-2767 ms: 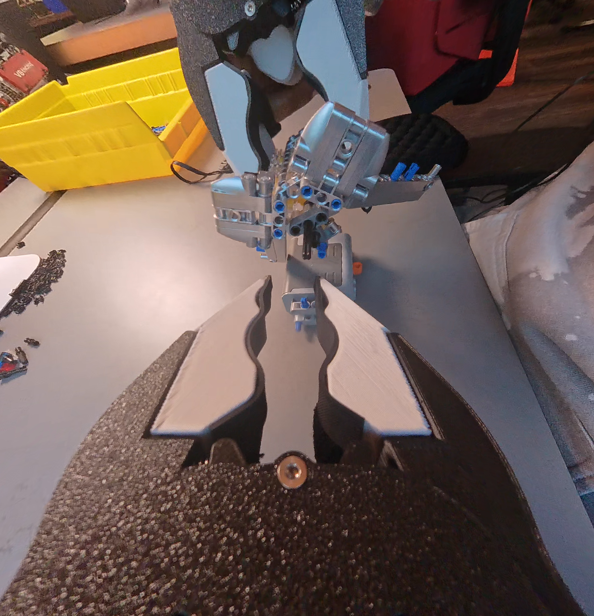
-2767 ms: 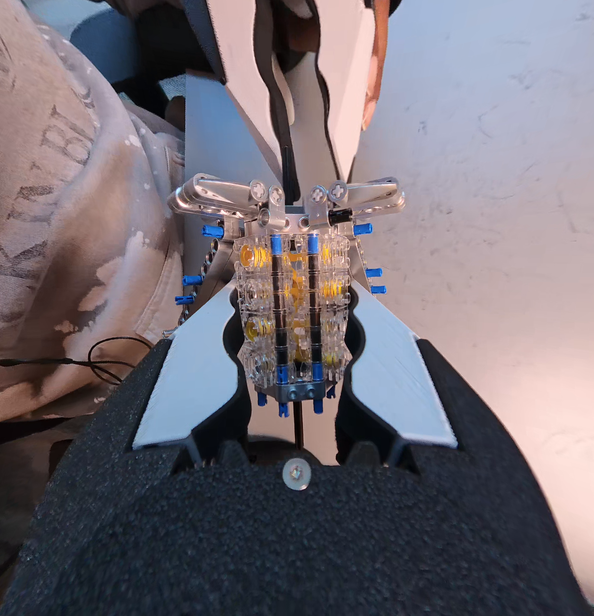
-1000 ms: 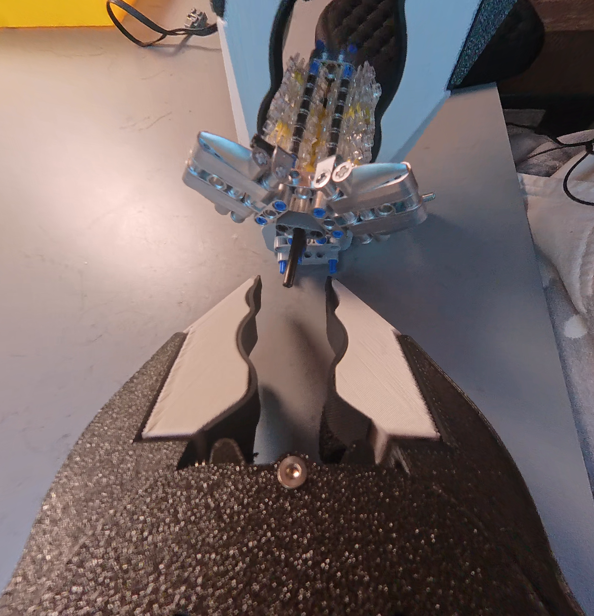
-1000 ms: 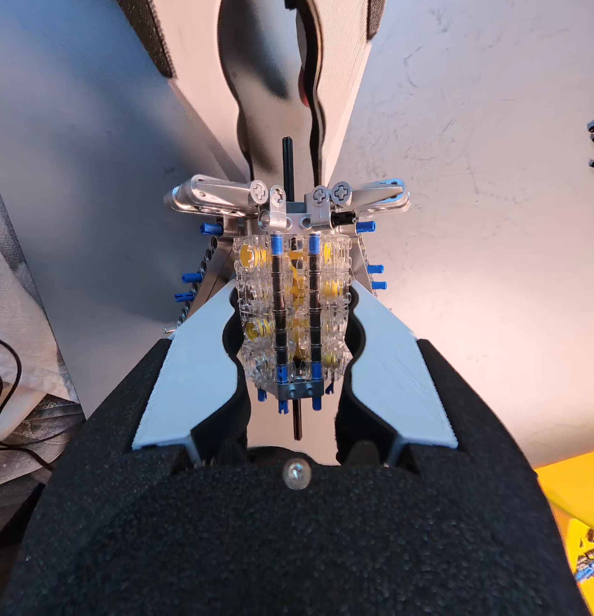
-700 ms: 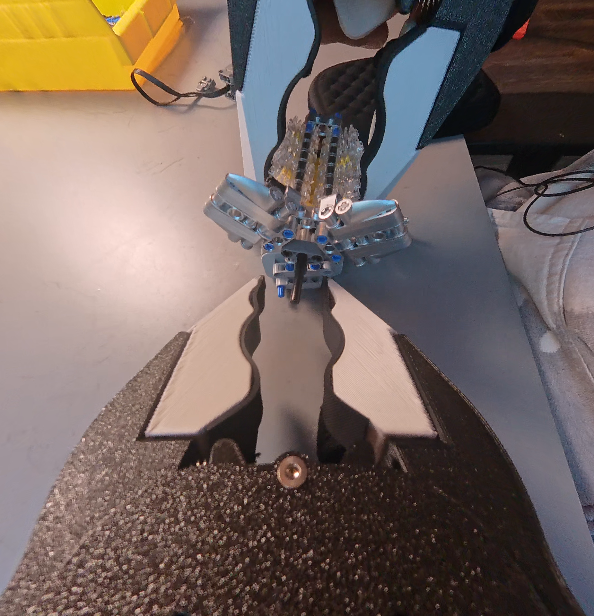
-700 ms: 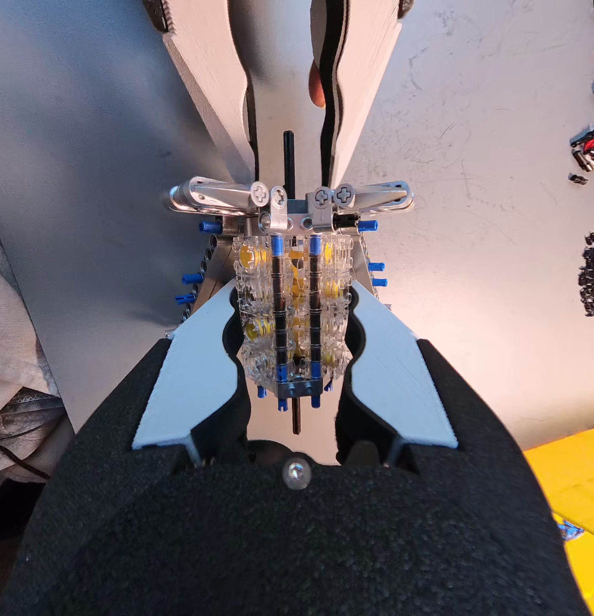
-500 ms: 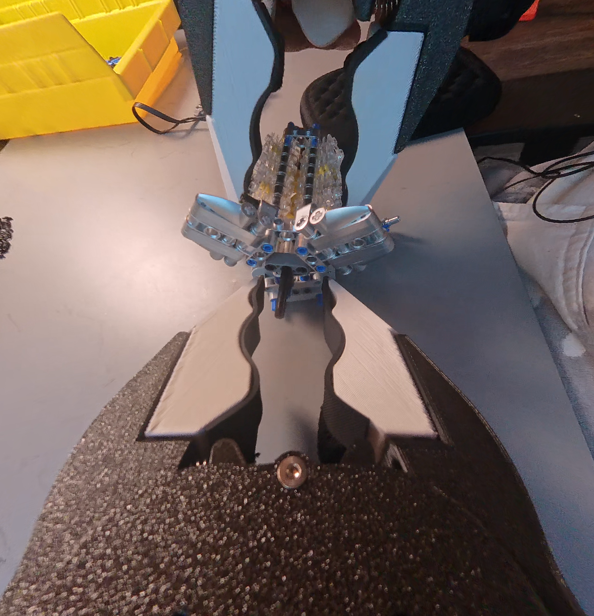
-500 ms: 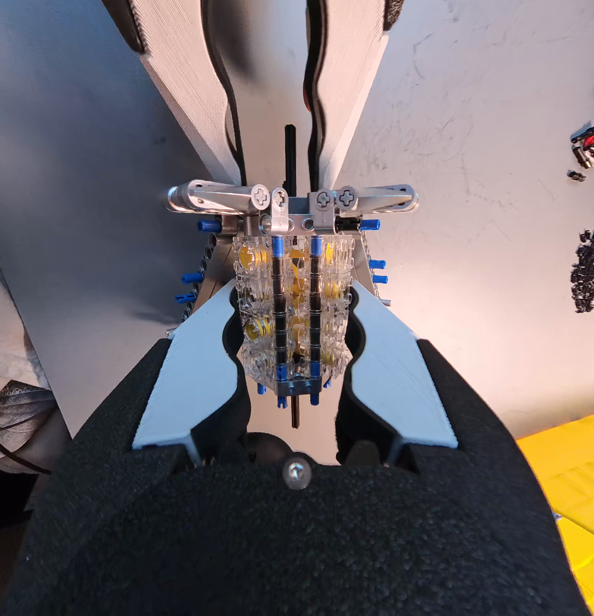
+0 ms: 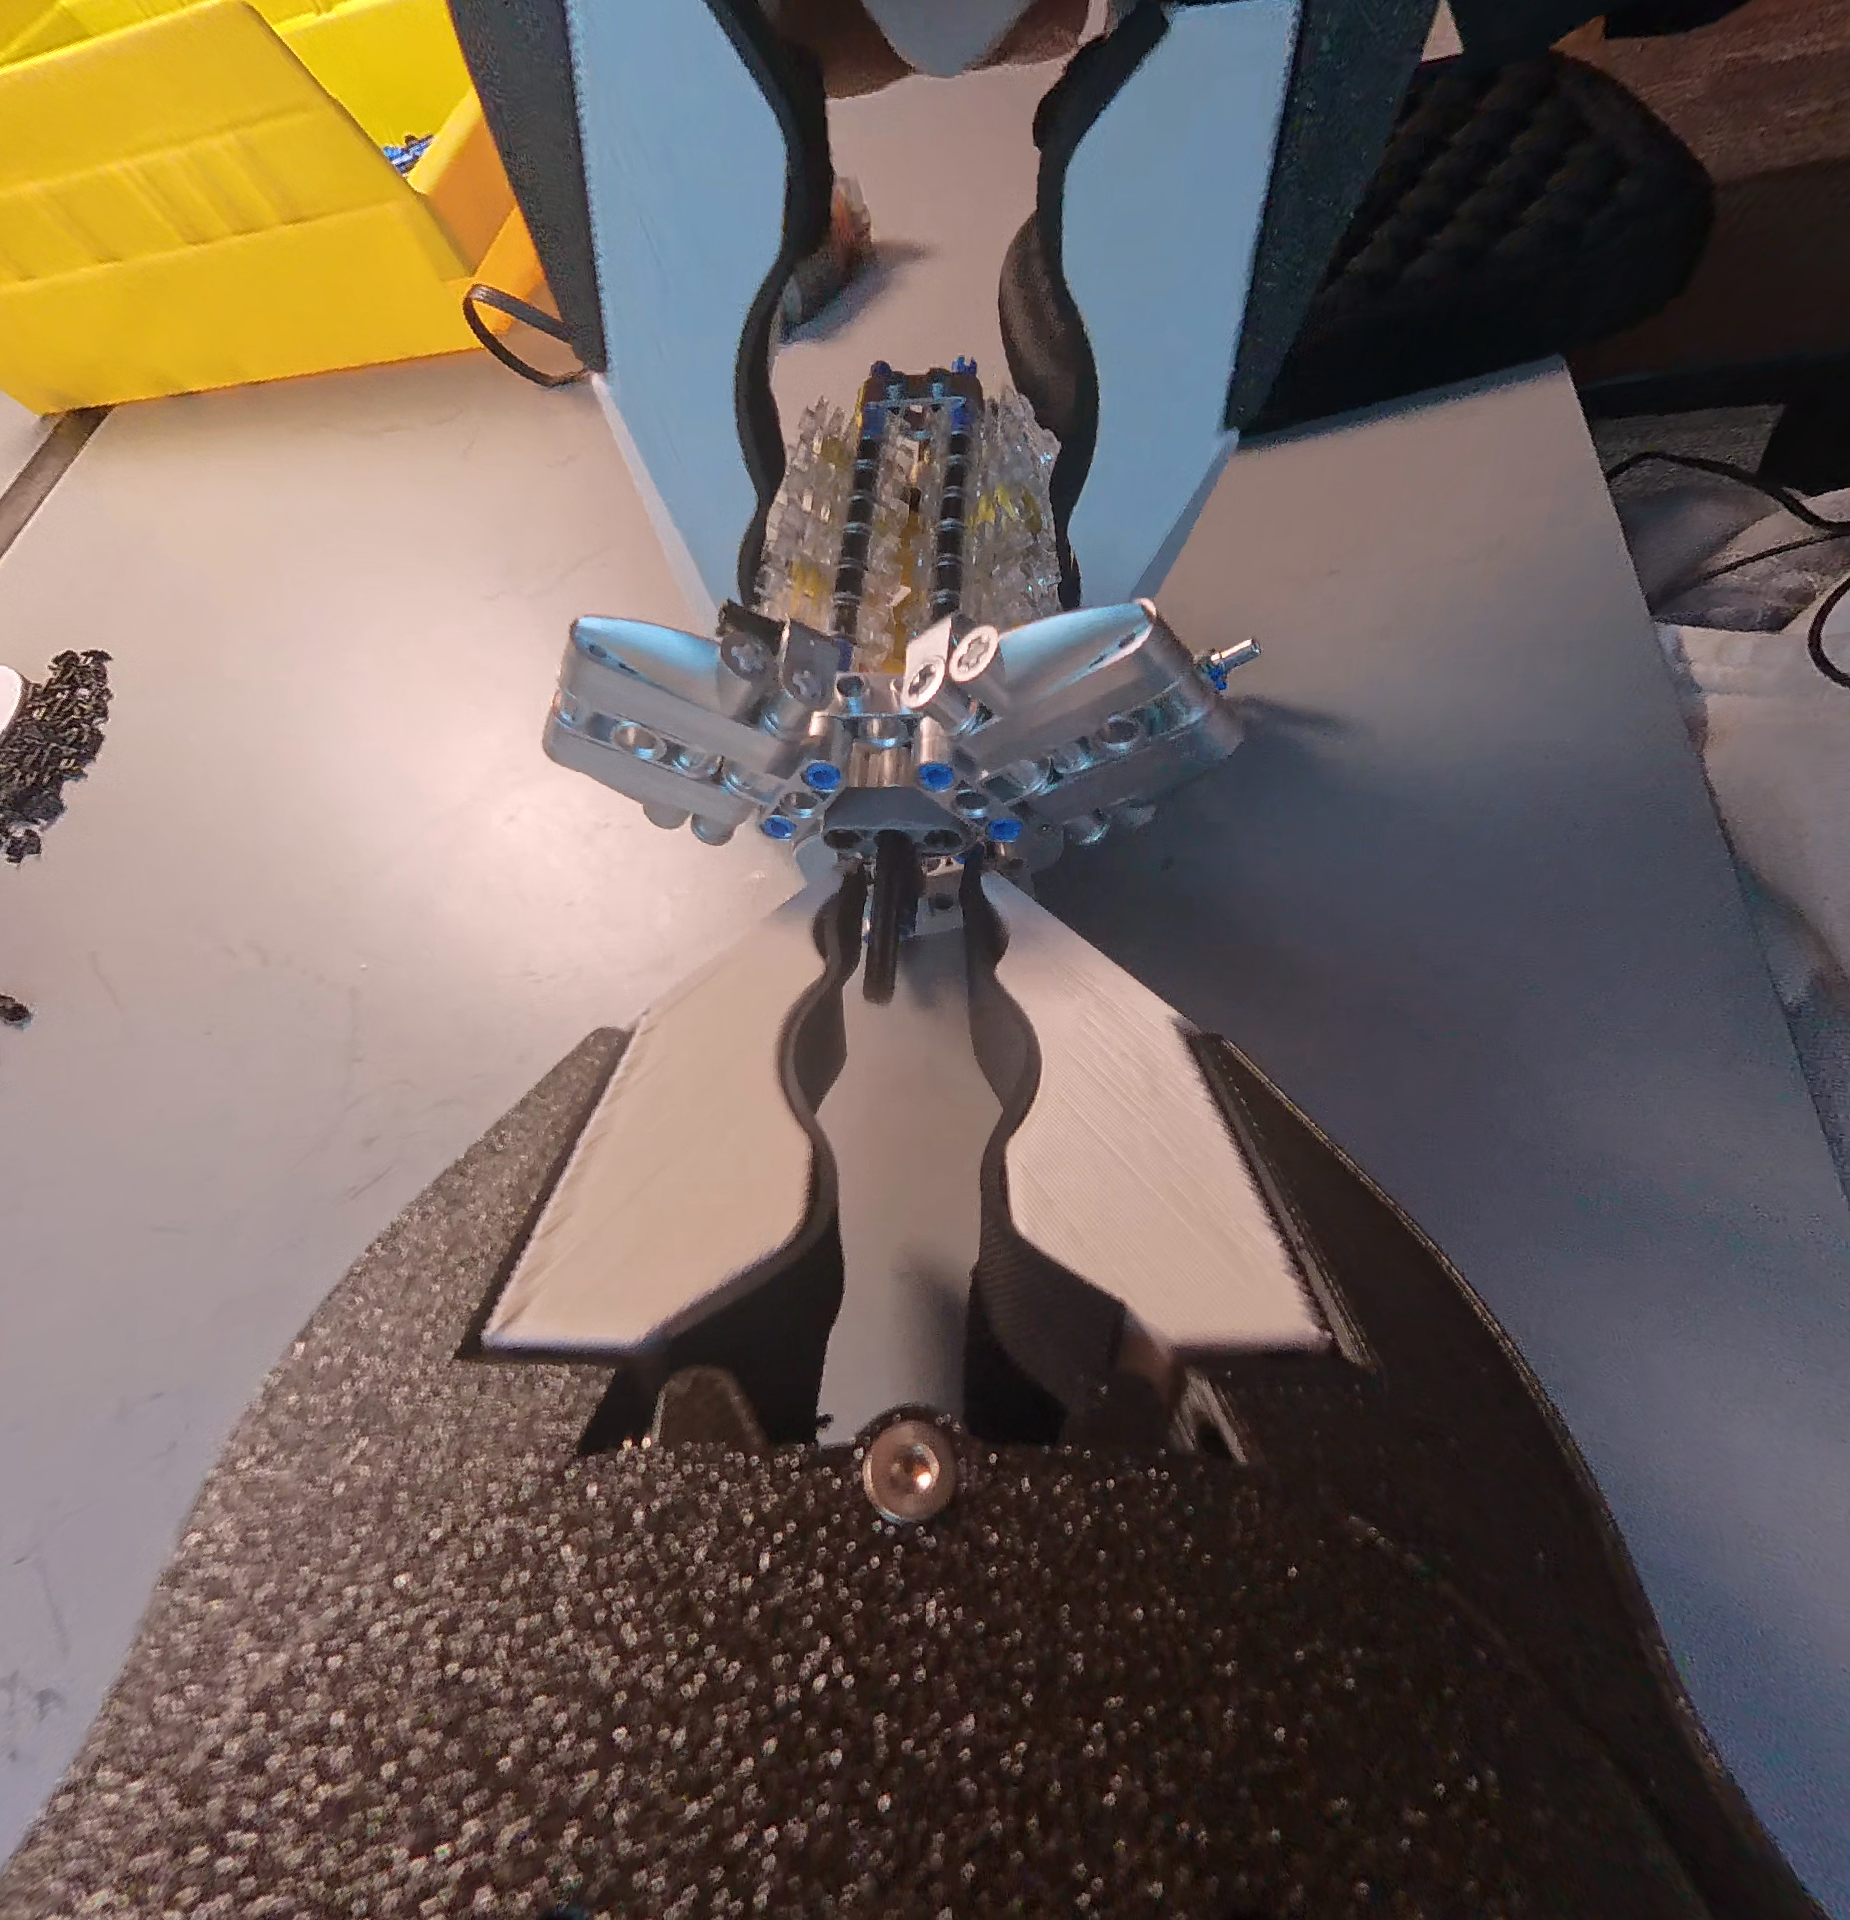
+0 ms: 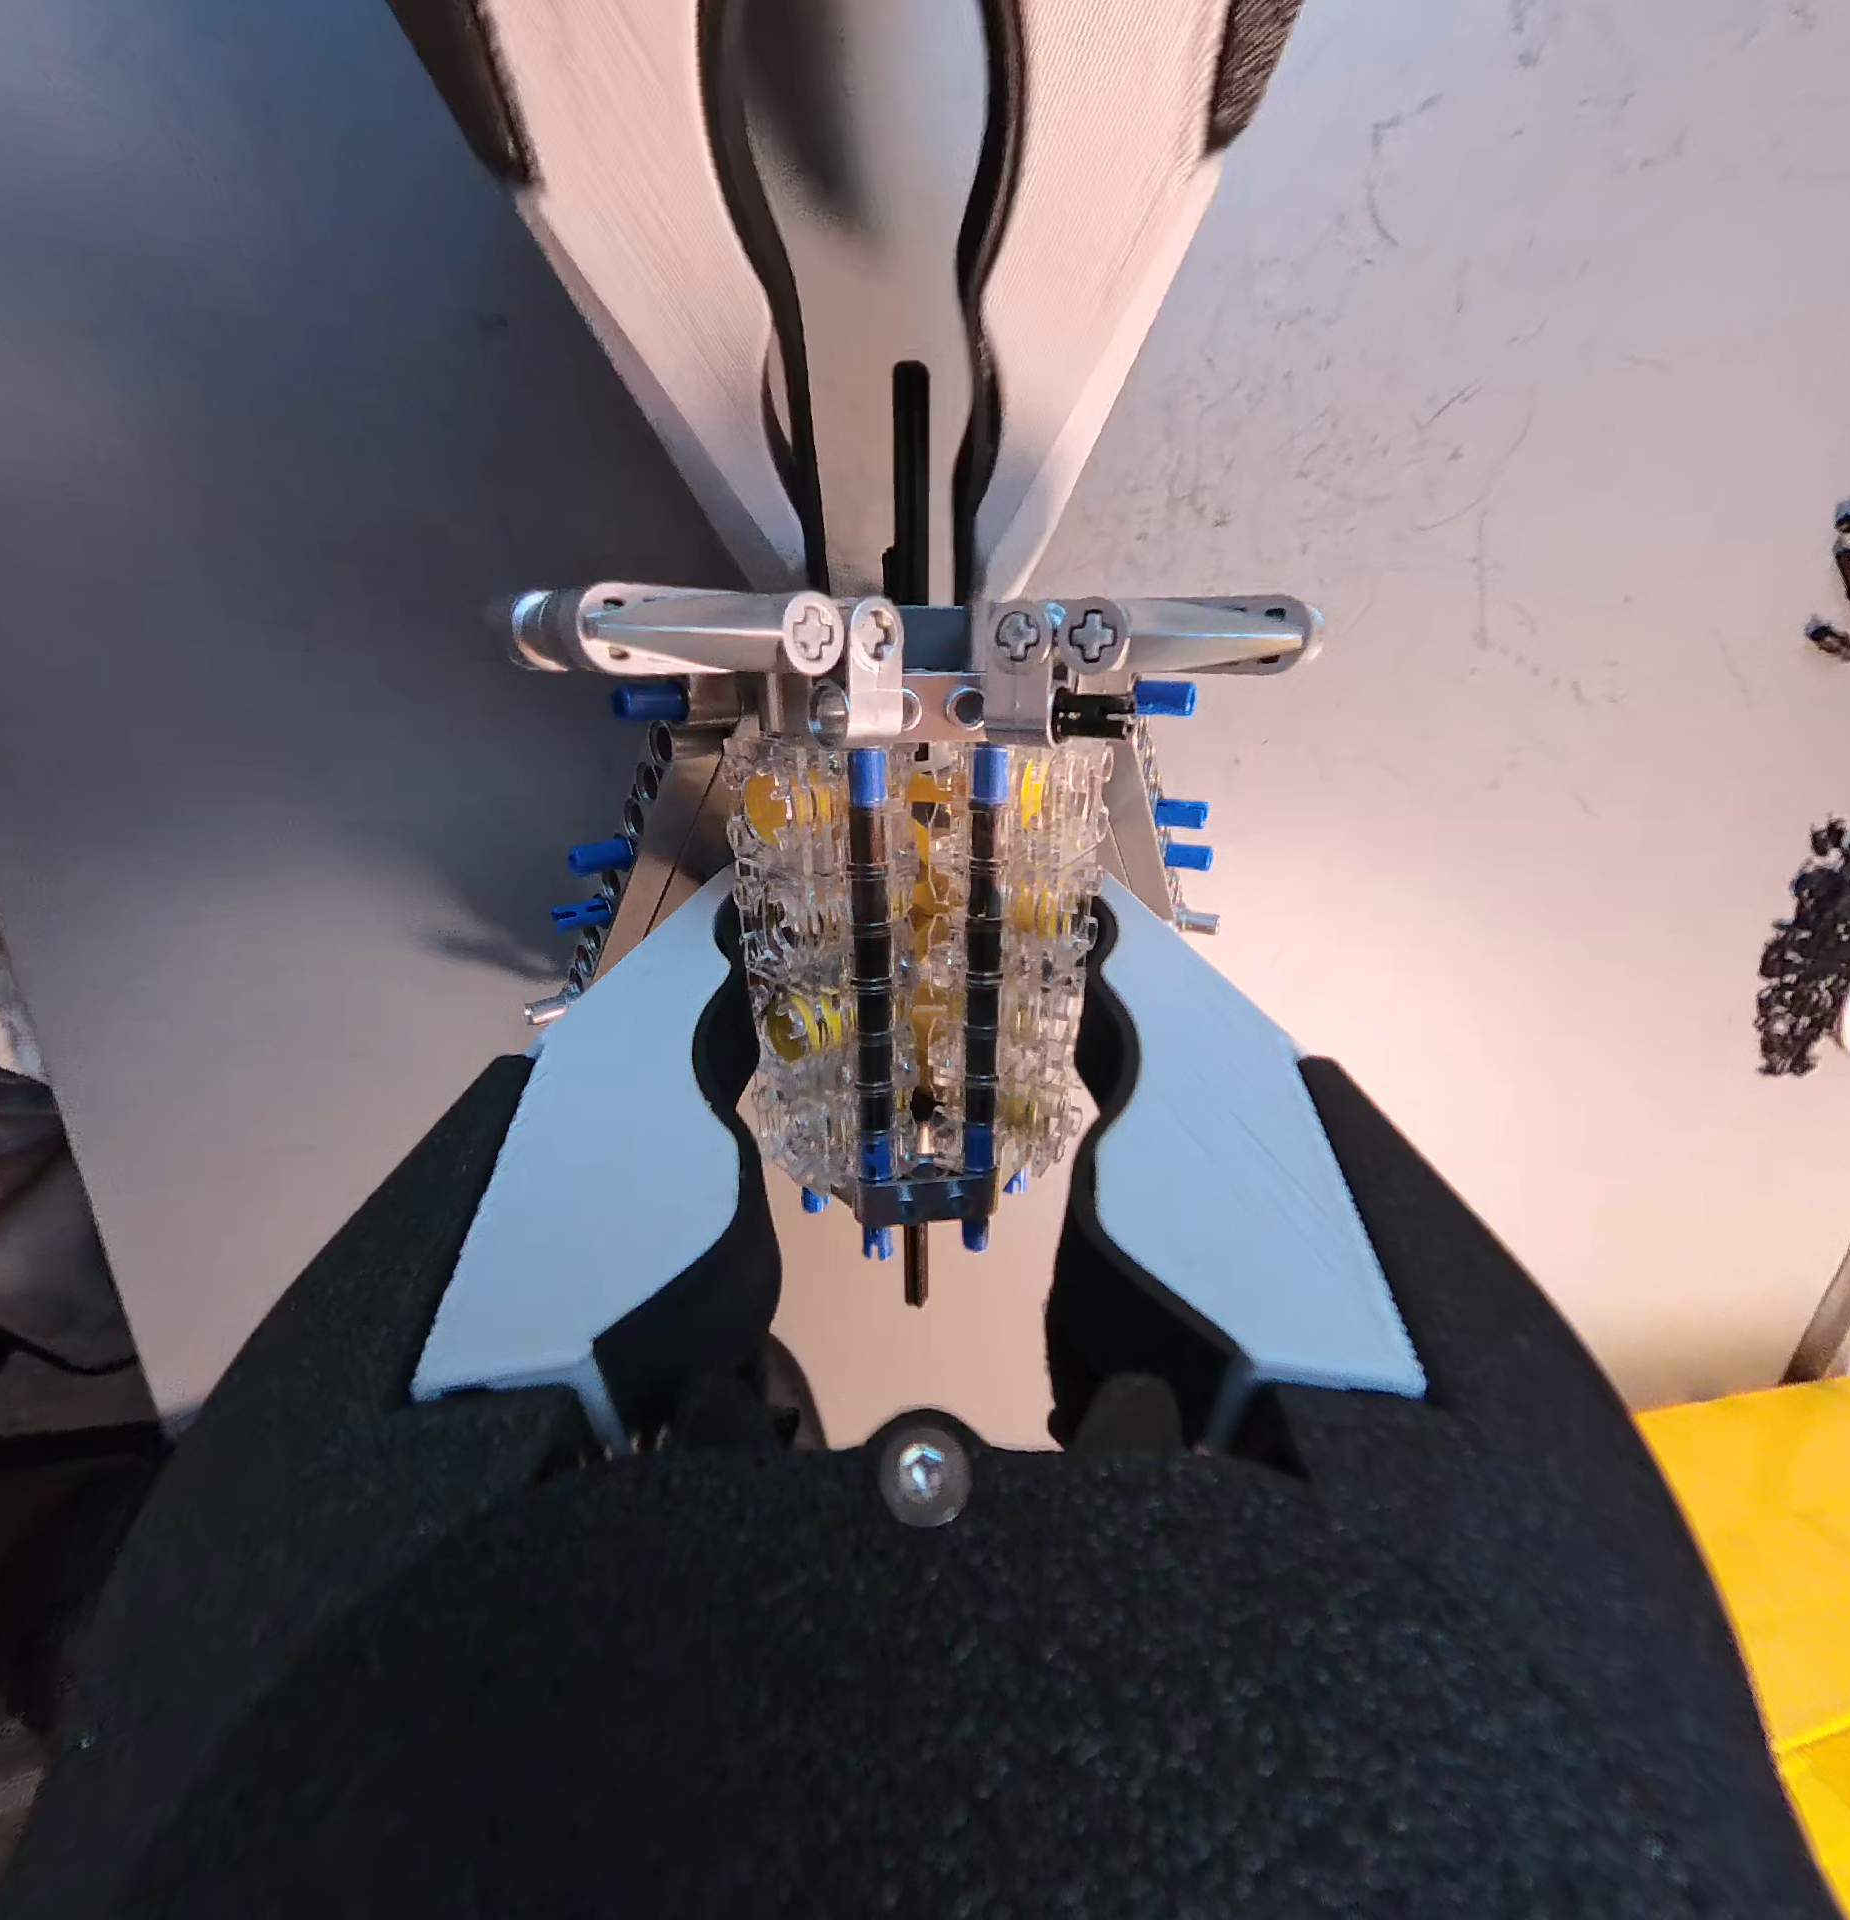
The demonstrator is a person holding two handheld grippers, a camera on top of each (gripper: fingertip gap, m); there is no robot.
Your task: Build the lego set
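**Gripping a brick-built engine model while the other tool brackets its axle**

Left wrist view: the left tool (image 9: 905, 914) is hovering with its jaws narrowly parted. They are sitting either side of the black axle (image 9: 879, 935), and there is a gap on both sides, so it is not pinching it. The axle is sticking out of the grey front of the engine model (image 9: 879, 727), which is being held off the bench (image 9: 277, 727). The right tool (image 9: 900, 540) is coming in from the far side and clamping the model's clear-and-yellow block. A yellow bin (image 9: 173, 208) and a black cable (image 9: 516, 332) are lying behind, and a heap of small black parts (image 9: 38, 727) is sitting at the left edge.

Right wrist view: the right tool (image 10: 913, 925) is squeezing the clear block of the engine model (image 10: 916, 966) between its pads. The black axle (image 10: 908, 457) is pointing away, into the slot of the left tool (image 10: 895, 561). The bench (image 10: 1420, 416) is lying beneath, with the small black parts (image 10: 1825, 935) at right and the yellow bin (image 10: 1794, 1558) at the lower right corner.

Handling, as a judgement: the model is looking light and rigid, but it is pressed together, so side arms and blue pins are likely popping off under a twist. The clear block is offering the best hold. The axle is thin, smooth and probably sliding.

Hard to make out: the model's underside is hidden, the axle's depth inside is unseen, and the far tool's body is cut off.
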